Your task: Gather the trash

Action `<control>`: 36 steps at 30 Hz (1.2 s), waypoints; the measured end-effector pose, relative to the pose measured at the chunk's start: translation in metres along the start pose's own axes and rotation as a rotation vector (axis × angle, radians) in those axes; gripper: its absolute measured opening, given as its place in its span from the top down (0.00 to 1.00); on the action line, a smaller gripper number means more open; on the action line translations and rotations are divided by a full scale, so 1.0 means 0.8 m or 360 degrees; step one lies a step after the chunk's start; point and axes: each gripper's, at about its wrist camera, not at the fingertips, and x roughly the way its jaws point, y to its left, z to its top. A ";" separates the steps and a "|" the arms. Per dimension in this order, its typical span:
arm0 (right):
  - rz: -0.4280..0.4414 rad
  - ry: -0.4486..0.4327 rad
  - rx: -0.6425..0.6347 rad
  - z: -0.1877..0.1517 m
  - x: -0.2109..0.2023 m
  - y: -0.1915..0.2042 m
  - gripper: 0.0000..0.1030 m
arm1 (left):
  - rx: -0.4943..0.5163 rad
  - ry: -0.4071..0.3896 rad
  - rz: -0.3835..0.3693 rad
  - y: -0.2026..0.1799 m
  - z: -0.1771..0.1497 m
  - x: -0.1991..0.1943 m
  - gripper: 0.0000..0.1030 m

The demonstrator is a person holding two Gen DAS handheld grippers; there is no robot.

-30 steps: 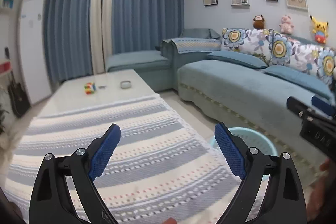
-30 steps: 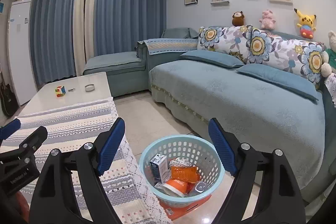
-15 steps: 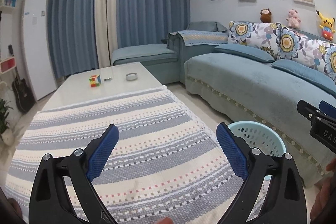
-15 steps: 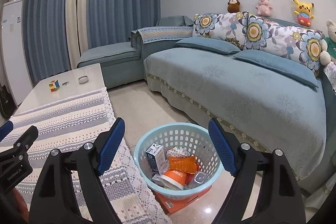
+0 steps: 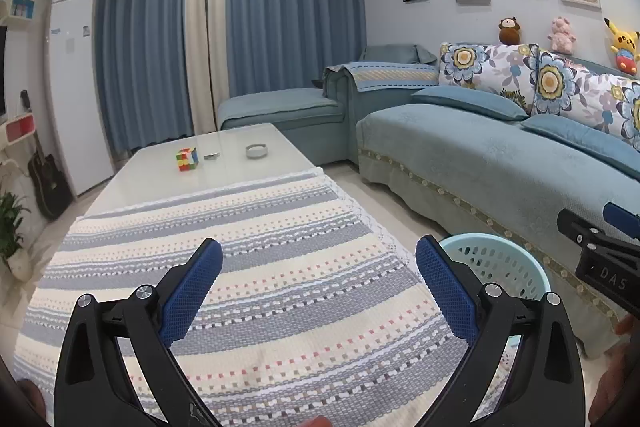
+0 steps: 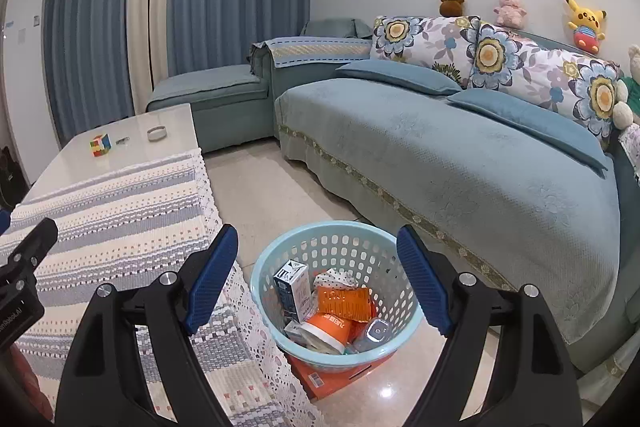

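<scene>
A pale blue plastic basket (image 6: 360, 247) stands on the floor between table and sofa. It holds trash: a milk carton (image 6: 292, 287), an orange packet (image 6: 344, 301), an orange cup (image 6: 326, 331) and a clear bottle (image 6: 378, 331). My right gripper (image 6: 317, 233) hangs open above the basket with nothing between its blue pads. My left gripper (image 5: 319, 247) hovers over the striped tablecloth (image 5: 280, 267); its jaws are opening and nothing is between them. The basket's rim (image 5: 500, 239) shows past its right finger.
A colour cube (image 5: 187, 159), a small metal piece (image 5: 212, 156) and a round white dish (image 5: 256, 151) sit at the table's far end. A blue sofa (image 5: 500, 163) runs along the right. An orange box (image 6: 320, 377) lies under the basket.
The right gripper has sunk a little and tipped down, so more of the basket shows. The left gripper's jaws have spread slightly wider.
</scene>
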 end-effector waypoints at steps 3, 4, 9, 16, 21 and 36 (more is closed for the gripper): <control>0.0004 0.0014 -0.0007 -0.001 0.003 0.000 0.25 | -0.0002 0.0003 -0.0004 0.000 -0.001 0.000 0.08; 0.0004 0.0015 -0.0007 -0.001 0.003 0.001 0.25 | -0.0002 0.0004 -0.0002 0.000 -0.001 0.001 0.08; 0.0000 0.0017 -0.0009 -0.002 0.003 0.001 0.25 | -0.0001 0.0001 0.0001 -0.001 0.000 0.002 0.08; 0.0005 0.0019 -0.0015 -0.003 0.004 0.001 0.25 | -0.0004 0.0000 -0.0001 -0.001 -0.002 0.002 0.08; 0.0004 0.0020 -0.0017 -0.004 0.004 0.003 0.25 | -0.0001 -0.0001 -0.0002 -0.003 -0.002 0.001 0.08; 0.0012 0.0038 -0.0036 -0.006 0.008 0.008 0.25 | 0.0001 -0.0007 -0.0018 0.002 -0.003 0.002 0.08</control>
